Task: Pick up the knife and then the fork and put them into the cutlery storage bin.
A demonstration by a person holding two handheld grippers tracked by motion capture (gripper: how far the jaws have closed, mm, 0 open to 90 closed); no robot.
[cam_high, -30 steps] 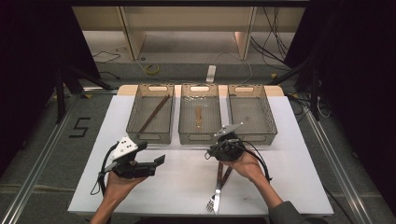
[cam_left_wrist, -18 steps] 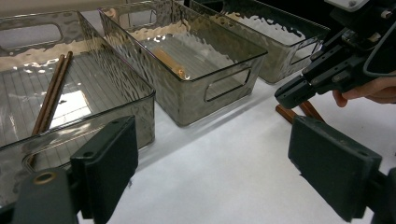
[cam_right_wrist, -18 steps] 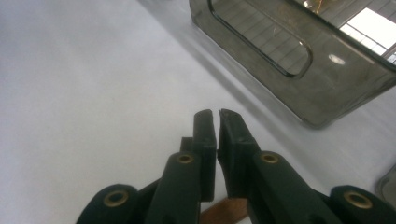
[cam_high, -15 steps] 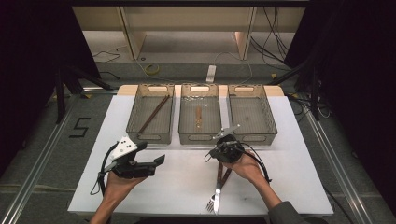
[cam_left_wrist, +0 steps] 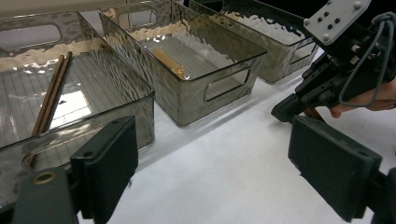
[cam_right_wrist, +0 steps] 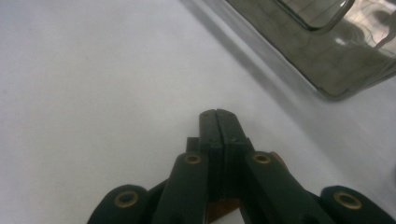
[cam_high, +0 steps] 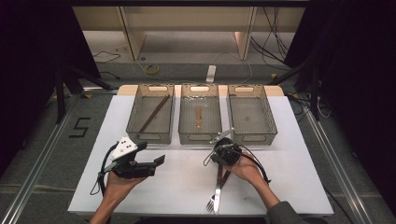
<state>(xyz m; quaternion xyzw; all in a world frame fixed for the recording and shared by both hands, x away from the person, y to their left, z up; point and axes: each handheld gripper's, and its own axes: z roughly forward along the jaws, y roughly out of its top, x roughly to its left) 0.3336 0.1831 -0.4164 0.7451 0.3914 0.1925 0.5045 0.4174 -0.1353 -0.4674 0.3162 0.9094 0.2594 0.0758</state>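
Observation:
A fork [cam_high: 215, 193] with a wooden handle lies on the white table [cam_high: 280, 186] near the front edge, tines toward the person. My right gripper [cam_high: 223, 161] points down over the handle's far end. Its jaws [cam_right_wrist: 218, 114] are pressed together, and a bit of brown handle [cam_right_wrist: 219, 207] shows beneath them; I cannot tell whether it is pinched. From the left gripper view, the right gripper [cam_left_wrist: 287, 107] touches the table beside a brown piece. My left gripper [cam_high: 159, 166] hovers at the front left, open and holding nothing [cam_left_wrist: 224, 172].
Three clear trays stand in a row at the back of the table. The left tray [cam_high: 148, 136] holds brown chopsticks [cam_high: 154, 113], the middle tray [cam_high: 200, 138] a small wooden-handled piece [cam_high: 199, 116], and the right tray [cam_high: 254, 138] nothing I can make out.
The right gripper has sunk slightly toward the fork's handle. The left gripper and the fork have stayed put.

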